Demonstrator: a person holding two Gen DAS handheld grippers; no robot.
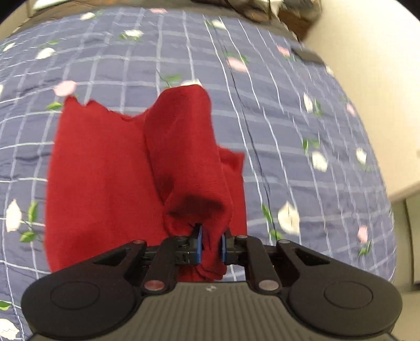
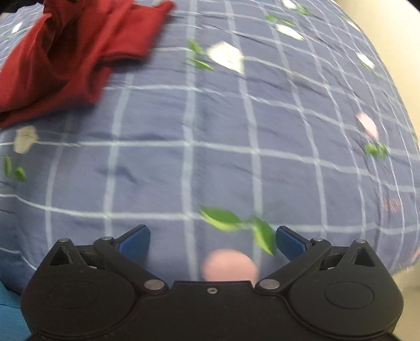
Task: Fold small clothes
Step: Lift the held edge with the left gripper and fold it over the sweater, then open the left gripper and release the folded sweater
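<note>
A small red garment (image 1: 105, 170) lies on the blue checked floral bedspread (image 1: 288, 131). My left gripper (image 1: 211, 245) is shut on a bunched fold of the red garment and holds it lifted above the flat part. In the right wrist view the red garment (image 2: 68, 52) lies at the upper left, with a sleeve pointing right. My right gripper (image 2: 212, 242) is open and empty, low over bare bedspread (image 2: 210, 131), well to the right of the garment.
The bed's right edge meets a cream wall (image 1: 367, 65). A dark flat object (image 1: 307, 55) lies near the bed's far right corner. Dark clutter (image 1: 262, 10) sits beyond the far edge. A blue item (image 2: 8, 309) shows at the lower left.
</note>
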